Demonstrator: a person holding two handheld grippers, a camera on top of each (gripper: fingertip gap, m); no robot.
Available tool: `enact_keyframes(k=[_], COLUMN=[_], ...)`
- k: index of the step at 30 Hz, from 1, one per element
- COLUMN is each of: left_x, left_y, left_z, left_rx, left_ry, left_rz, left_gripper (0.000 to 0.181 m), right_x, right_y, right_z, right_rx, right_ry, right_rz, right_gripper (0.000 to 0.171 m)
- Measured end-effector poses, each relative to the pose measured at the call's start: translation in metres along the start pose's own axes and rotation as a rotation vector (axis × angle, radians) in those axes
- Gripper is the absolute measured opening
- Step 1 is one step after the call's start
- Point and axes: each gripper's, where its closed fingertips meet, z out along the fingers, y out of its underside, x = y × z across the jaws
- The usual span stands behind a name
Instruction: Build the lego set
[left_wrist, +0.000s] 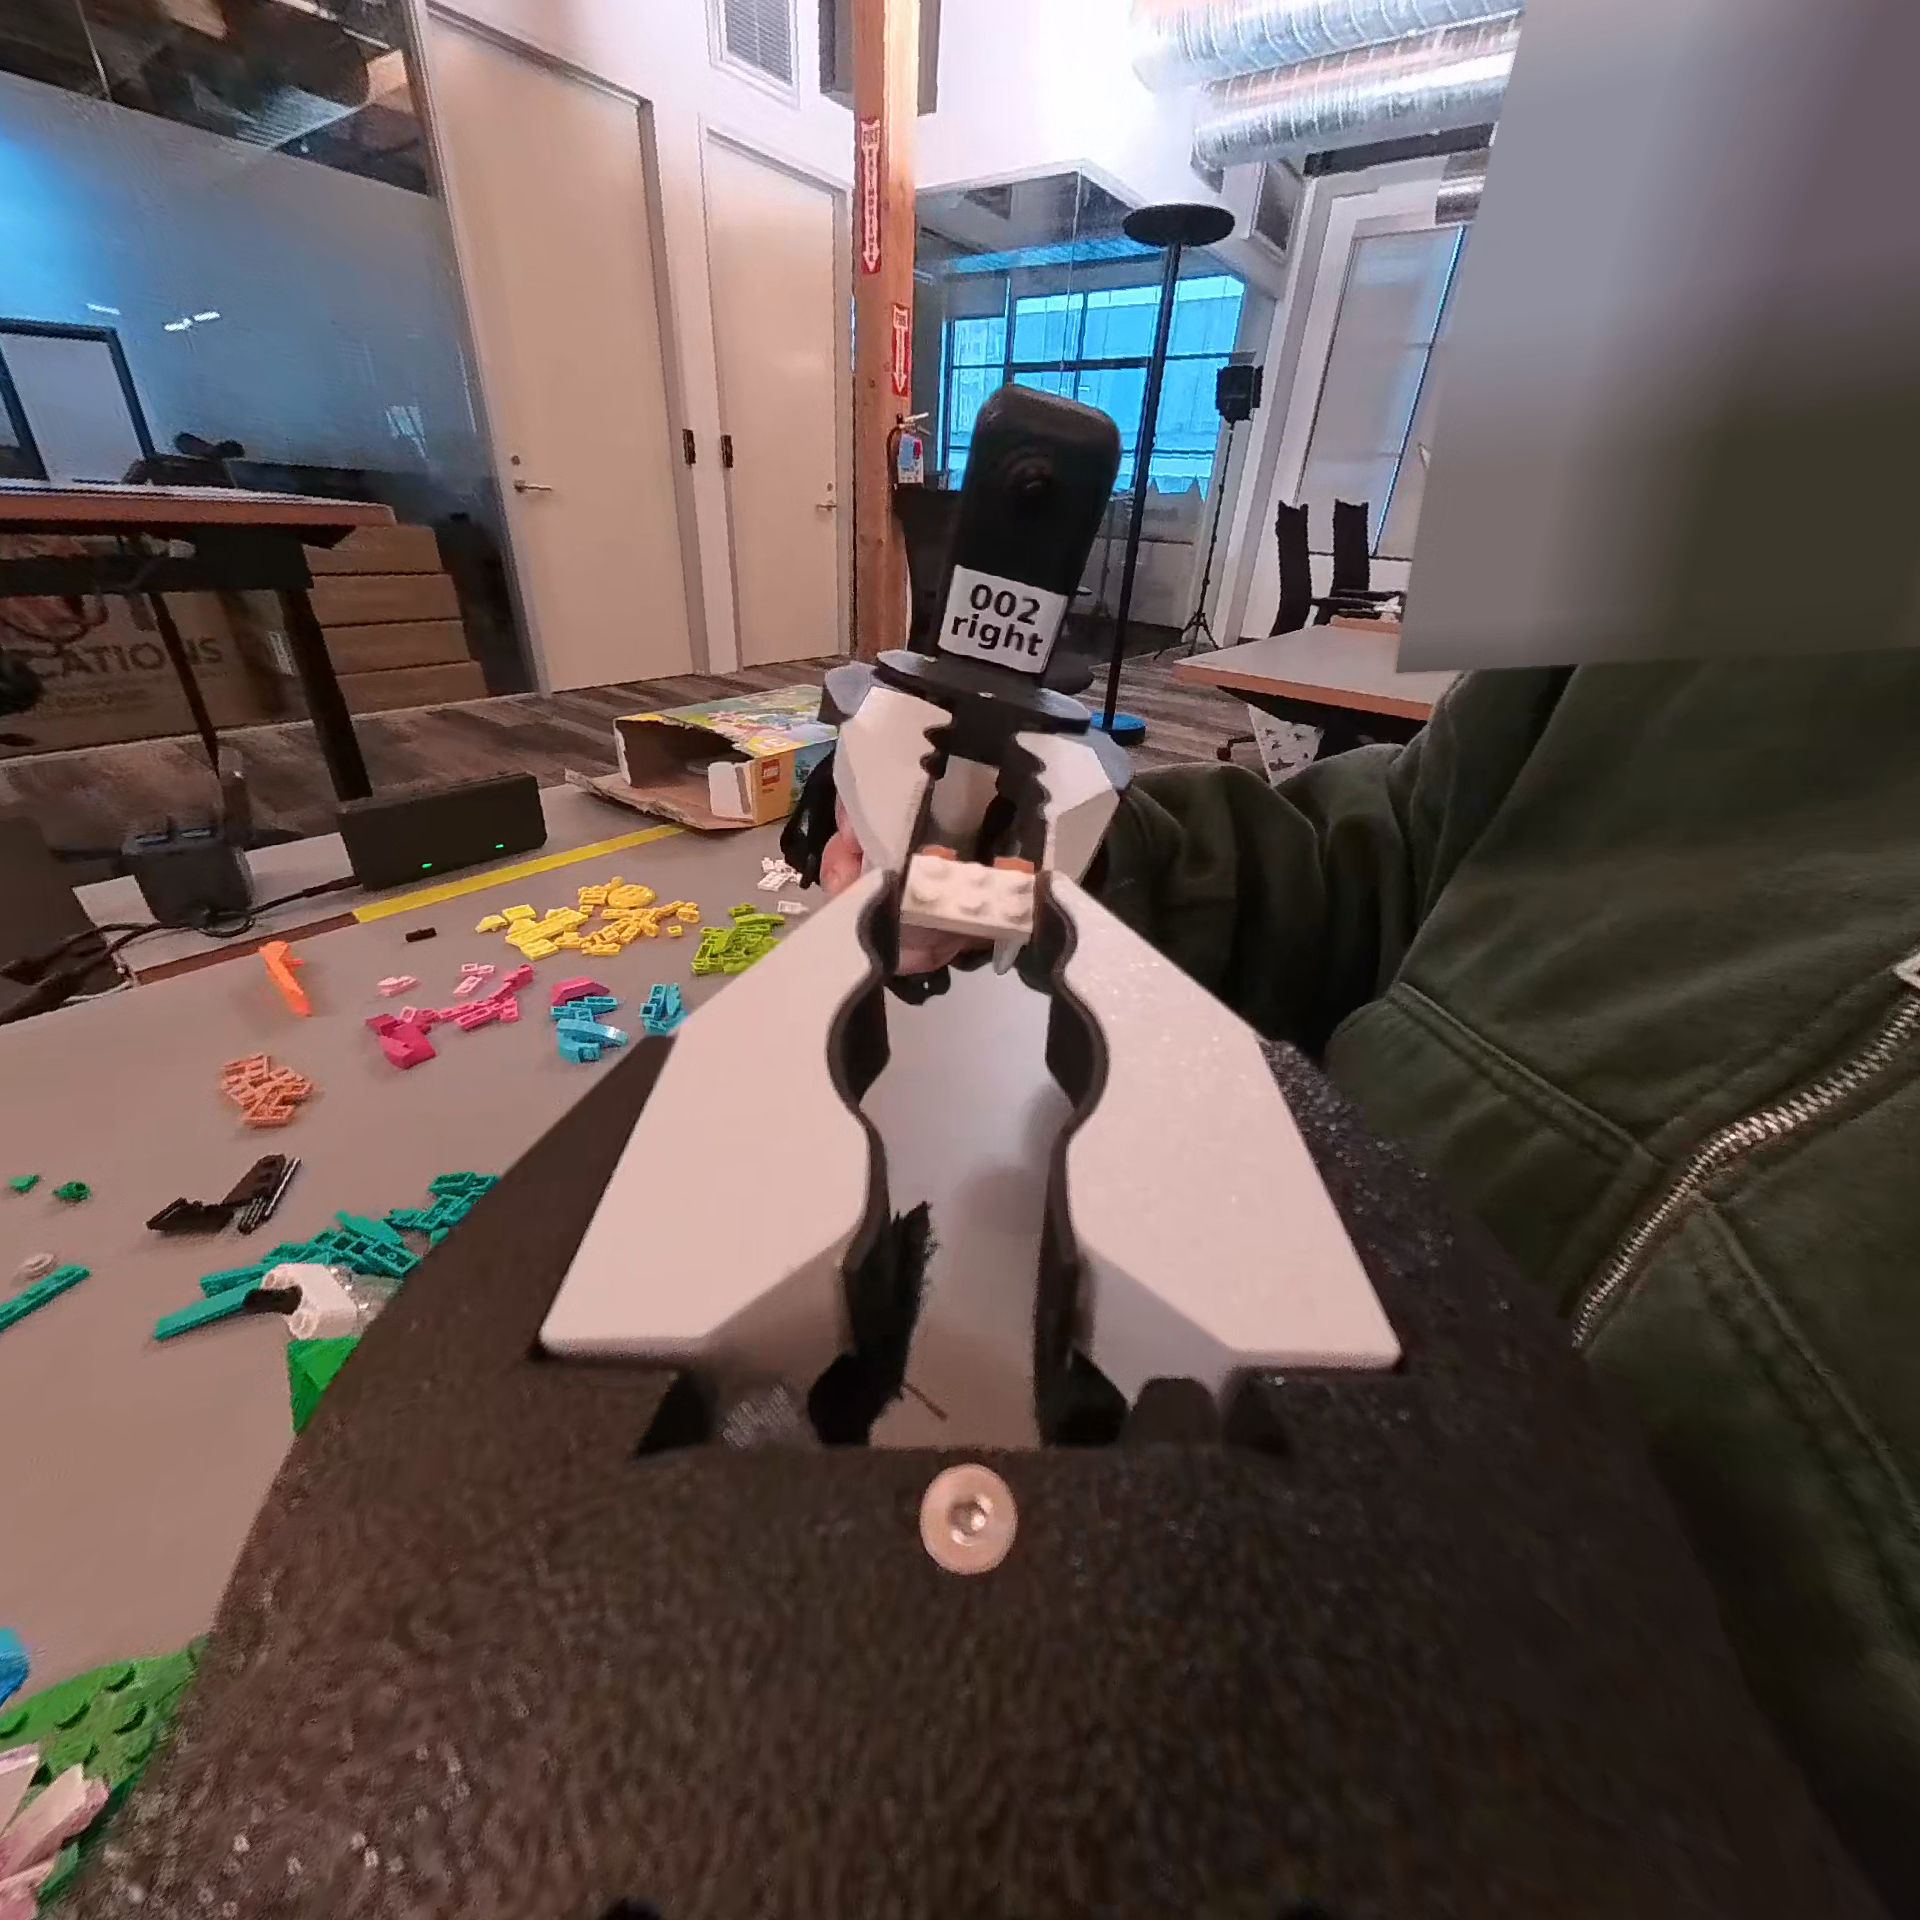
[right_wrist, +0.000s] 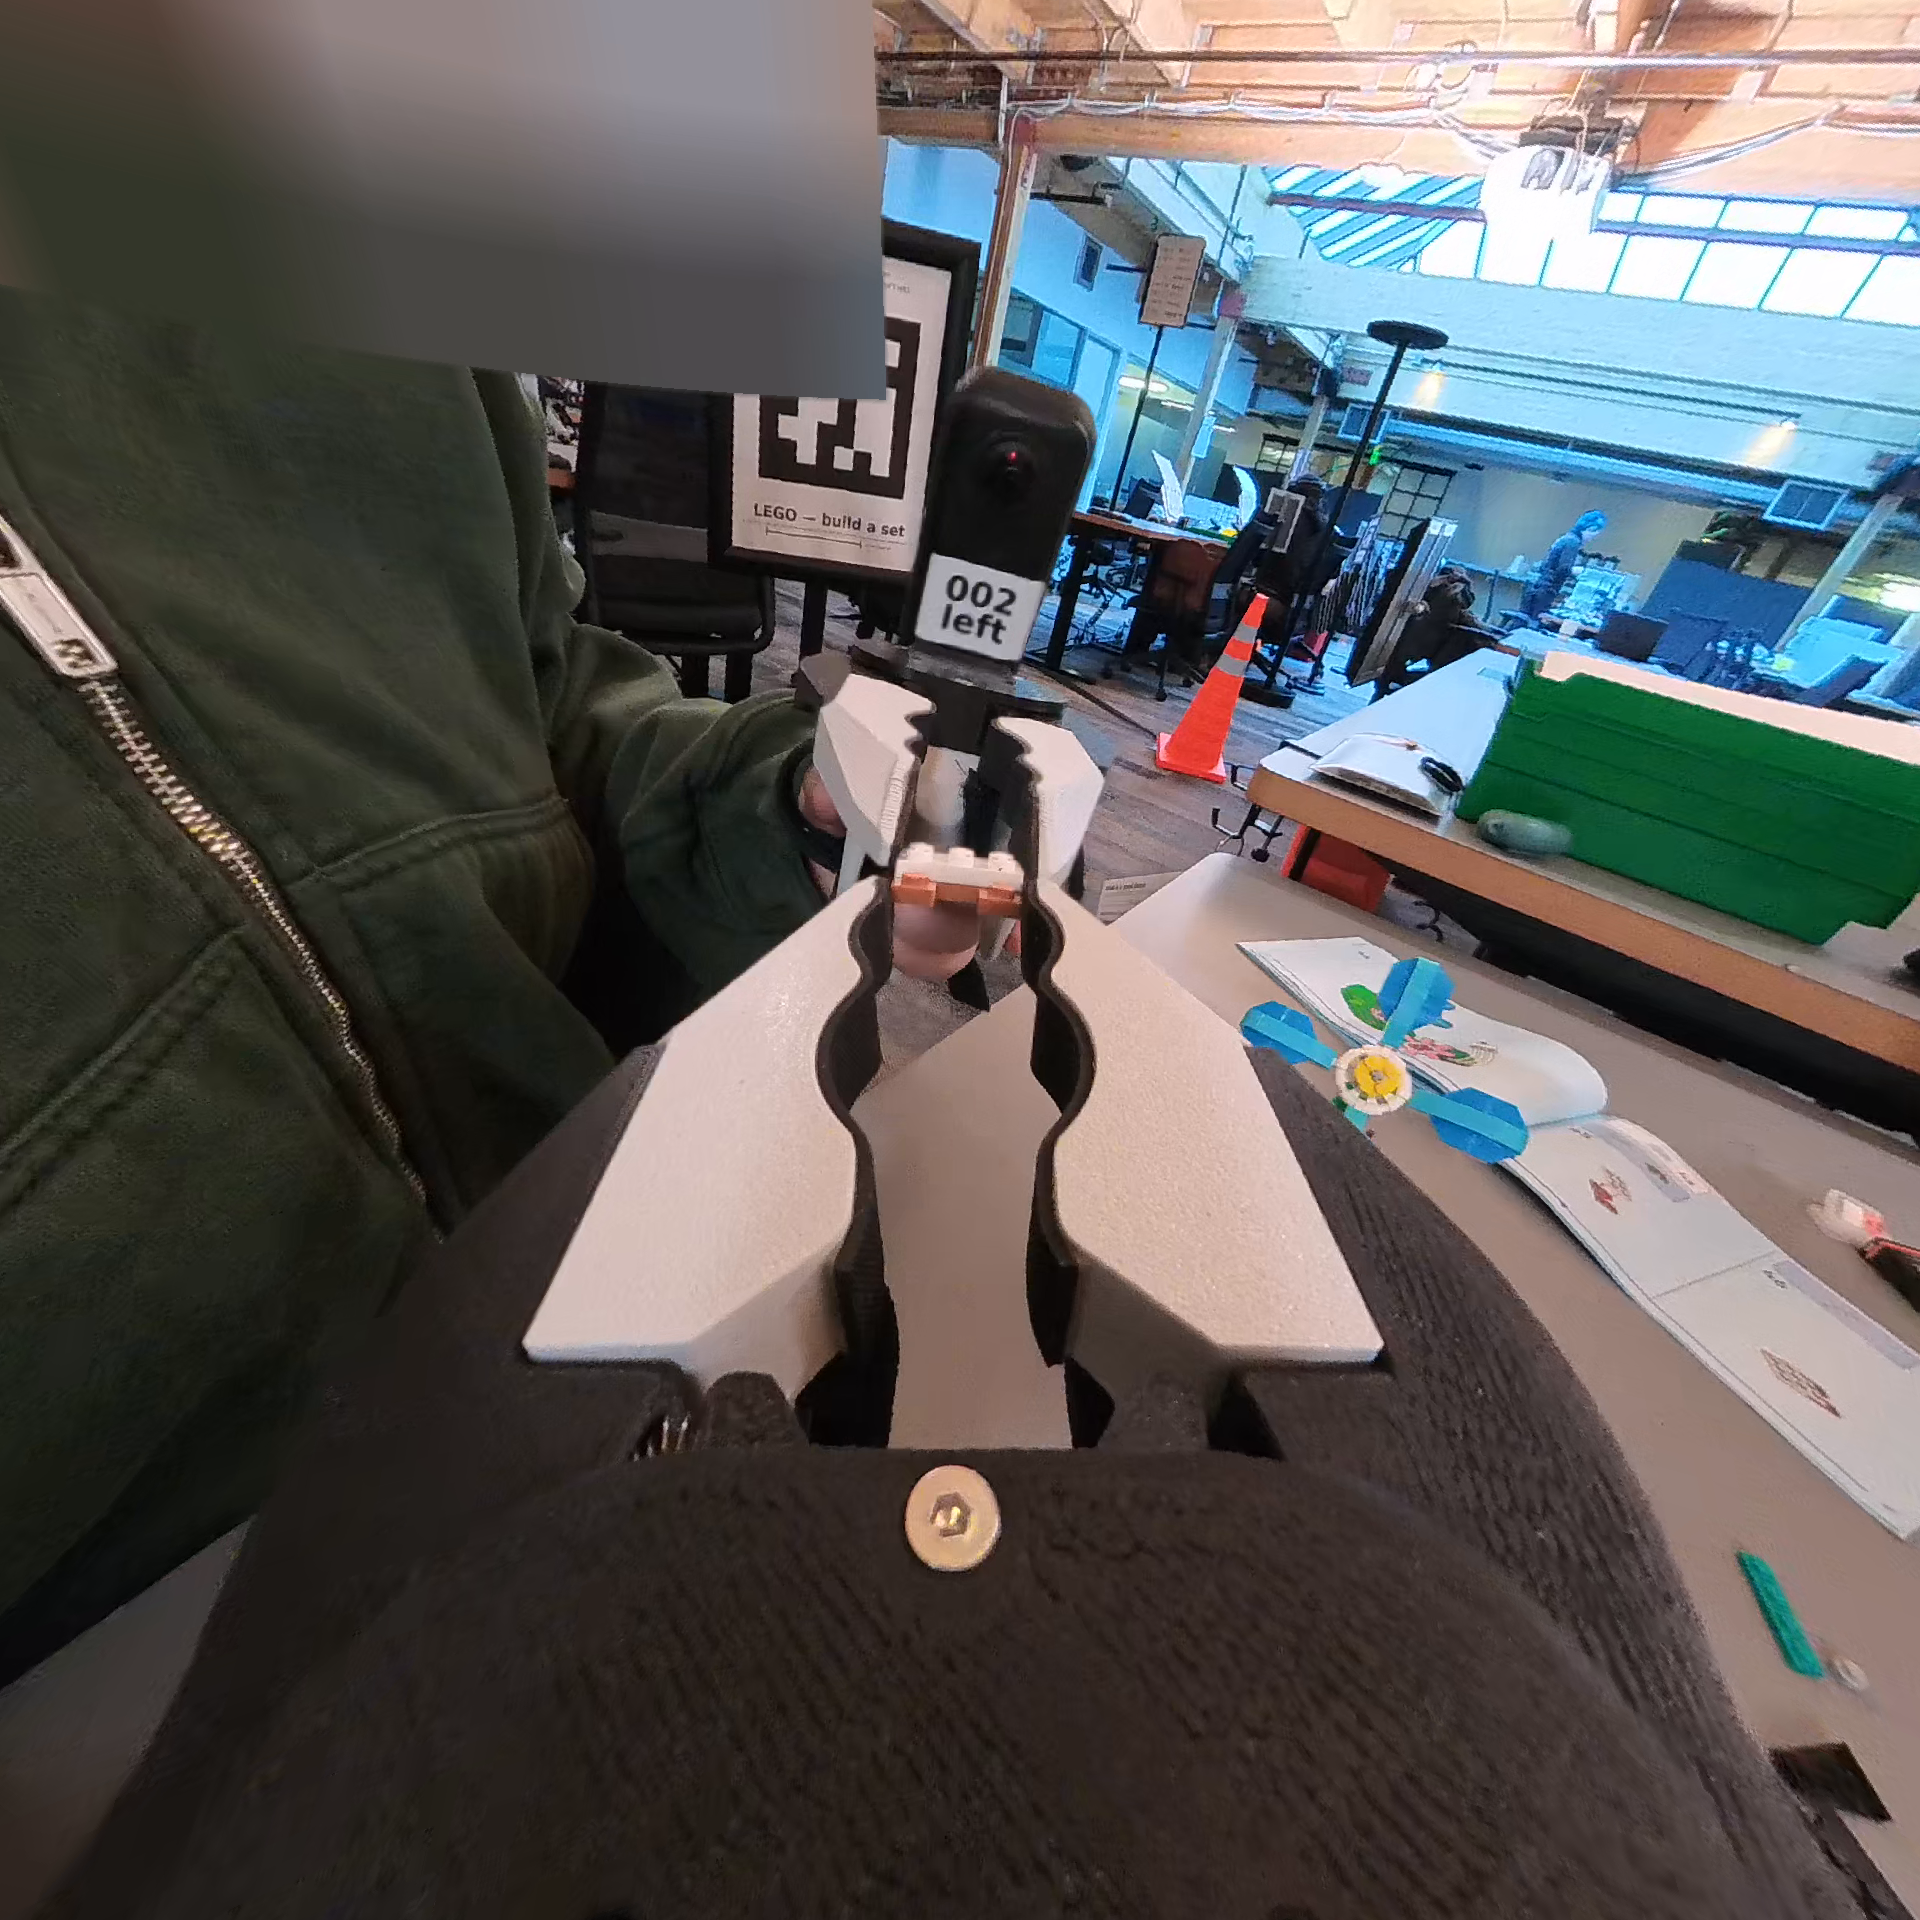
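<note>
On your left, loose bricks lie sorted by colour on the grey table: a teal pile nearest, a salmon cluster, pink pieces, yellow ones and lime ones farther back, with the opened set box beyond them.

In the middle, you hold both tools up off the table, tip to tip in front of your green jacket. Your left gripper has its jaws drawn in narrow around a white brick, which sits right at the fingertips, studs up. Your right gripper faces it from the other side, also narrow, its tips pinching a small brown piece pressed against the underside of that same white brick. The two pieces touch; I cannot tell whether they are fully seated. A fingertip shows just below them.

To your right, an instruction booklet lies open on the table, and a blue flower-like model with a yellow centre rests on its near page. A thin teal strip lies close to the table's edge.
</note>
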Motion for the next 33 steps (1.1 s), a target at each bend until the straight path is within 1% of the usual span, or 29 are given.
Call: enact_keyframes(k=[3, 5, 7, 10, 17, 19, 22, 25, 28, 31, 33], left_x=[-0.002, -0.004, 0.003, 0.004, 0.001, -0.001, -0.005, -0.015, -0.024, -0.030, -0.030], left_y=[0.002, 0.004, 0.003, 0.002, 0.004, 0.004, 0.009, 0.035, 0.062, 0.080, 0.086], left_z=[-0.001, -0.002, -0.003, -0.002, -0.003, -0.004, -0.004, -0.002, 0.001, 0.005, 0.009], left_rx=[-0.005, -0.004, 0.004, 0.019, 0.025, 0.049, 0.090, 0.011, -0.102, -0.168, -0.192], left_ry=[-0.006, -0.022, 0.020, 0.023, 0.009, 0.004, 0.005, -0.053, -0.125, -0.162, -0.164], left_rz=[-0.004, -0.002, -0.009, 0.015, 0.026, 0.013, -0.073, -0.084, -0.050, -0.035, -0.018], left_gripper=[0.025, 0.033, 0.035, 0.022, 0.022, 0.022, 0.022, 0.022, 0.022, 0.022, 0.022], right_x=[0.000, 0.000, 0.000, -0.002, -0.001, 0.005, 0.015, 0.029, 0.047, 0.062, 0.071], right_y=[0.002, 0.000, 0.000, -0.001, 0.002, 0.003, 0.004, 0.004, 0.005, 0.011, 0.018], right_z=[0.001, 0.000, -0.001, -0.001, -0.001, -0.001, -0.011, -0.035, -0.072, -0.126, -0.179], right_rx=[-0.005, 0.010, 0.011, 0.026, 0.027, 0.025, 0.019, 0.012, -0.026, -0.155, -0.311], right_ry=[-0.002, -0.002, -0.003, -0.024, -0.019, 0.022, 0.086, 0.175, 0.320, 0.496, 0.661], right_rz=[0.006, 0.012, 0.018, 0.036, 0.054, 0.066, 0.079, 0.112, 0.113, 0.068, 0.003], right_gripper=[0.023, 0.023, 0.023, 0.023, 0.023, 0.031, 0.043, 0.046, 0.046, 0.047, 0.047])
